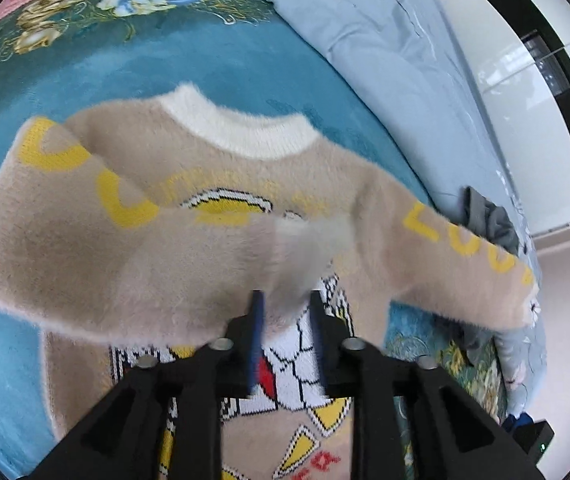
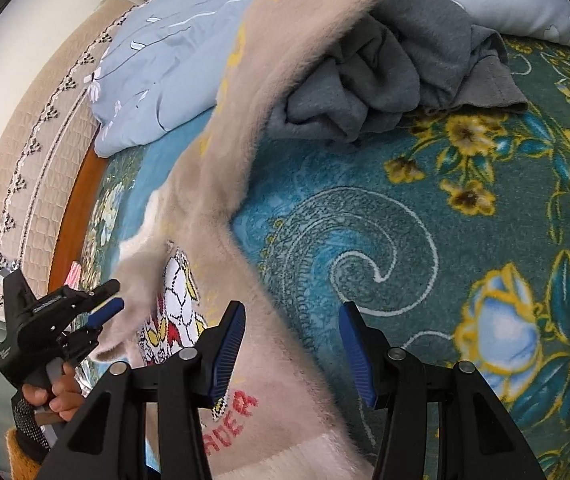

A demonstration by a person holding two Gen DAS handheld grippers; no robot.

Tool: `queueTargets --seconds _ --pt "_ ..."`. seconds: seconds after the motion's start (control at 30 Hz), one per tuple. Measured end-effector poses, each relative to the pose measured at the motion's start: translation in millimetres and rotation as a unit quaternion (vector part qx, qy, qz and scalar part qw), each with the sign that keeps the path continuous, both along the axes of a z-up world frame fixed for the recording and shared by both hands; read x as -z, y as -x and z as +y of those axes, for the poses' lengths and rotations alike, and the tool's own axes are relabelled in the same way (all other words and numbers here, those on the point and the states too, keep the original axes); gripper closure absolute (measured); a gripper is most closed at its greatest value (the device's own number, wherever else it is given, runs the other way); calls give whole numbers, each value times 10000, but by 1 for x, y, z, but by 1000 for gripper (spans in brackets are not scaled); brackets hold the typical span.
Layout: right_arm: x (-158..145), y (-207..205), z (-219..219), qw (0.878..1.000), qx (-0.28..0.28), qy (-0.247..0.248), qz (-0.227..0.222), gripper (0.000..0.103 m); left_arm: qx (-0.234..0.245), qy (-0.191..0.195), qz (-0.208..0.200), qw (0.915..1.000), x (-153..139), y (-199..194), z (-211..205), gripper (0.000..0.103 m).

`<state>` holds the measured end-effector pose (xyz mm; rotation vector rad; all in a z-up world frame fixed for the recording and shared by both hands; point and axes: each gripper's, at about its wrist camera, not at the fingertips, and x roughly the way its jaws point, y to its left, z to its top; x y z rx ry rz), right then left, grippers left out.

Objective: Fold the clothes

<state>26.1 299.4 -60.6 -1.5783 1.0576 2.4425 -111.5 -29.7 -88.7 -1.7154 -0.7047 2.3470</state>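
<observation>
A fuzzy beige sweater (image 1: 221, 184) with a white collar, yellow letters and a cartoon front lies flat on the teal bed blanket. Its left sleeve (image 1: 133, 264) is folded across the chest. My left gripper (image 1: 285, 300) has its jaws a little apart around the sleeve's cuff (image 1: 305, 248), which looks blurred and loose between them. The right sleeve (image 1: 465, 252) stretches out to the right. In the right wrist view my right gripper (image 2: 291, 336) is open and empty above the sweater's right side near the hem (image 2: 285, 432). The left gripper (image 2: 105, 312) shows there too.
A crumpled grey garment (image 2: 385, 84) lies by the right sleeve's end. A pale blue quilt (image 1: 385, 40) runs along the far side of the bed. The floral teal blanket (image 2: 405, 240) covers the bed. A wooden bed edge (image 2: 77, 216) and beige padded cover are at the left.
</observation>
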Motion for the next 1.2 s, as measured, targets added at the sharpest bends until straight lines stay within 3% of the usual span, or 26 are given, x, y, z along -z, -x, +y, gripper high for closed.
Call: queueTargets --seconds 0.1,0.27,0.43,0.53,0.7,0.87,1.07,1.2 --pt "1 2 -4 10000 -32 48 -19 50 64 -201 100 9997 -5 -6 -6 62" --pt "2 6 -11 9999 -99 139 -11 50 -162 -196 315 9992 -20 -22 -39 60" --pt "2 24 -28 9981 -285 540 108 47 -926 476 423 9937 -28 -31 -96 60" --pt "8 43 -49 9945 -482 927 104 47 -1493 317 369 9876 -19 -41 -128 60" --pt "26 79 -93 9837 -733 1644 24 48 -1985 44 119 9800 7 -58 -150 60" --pt "52 103 -126 9827 -700 1686 -318 48 -2597 -528 142 9641 13 -69 -172 60" --pt "72 116 -131 9808 -269 1890 -405 48 -3416 -1478 -74 9281 34 -88 -201 60" --pt "76 122 -134 9754 -55 2192 -212 55 -3425 -1565 -91 9263 35 -88 -201 60"
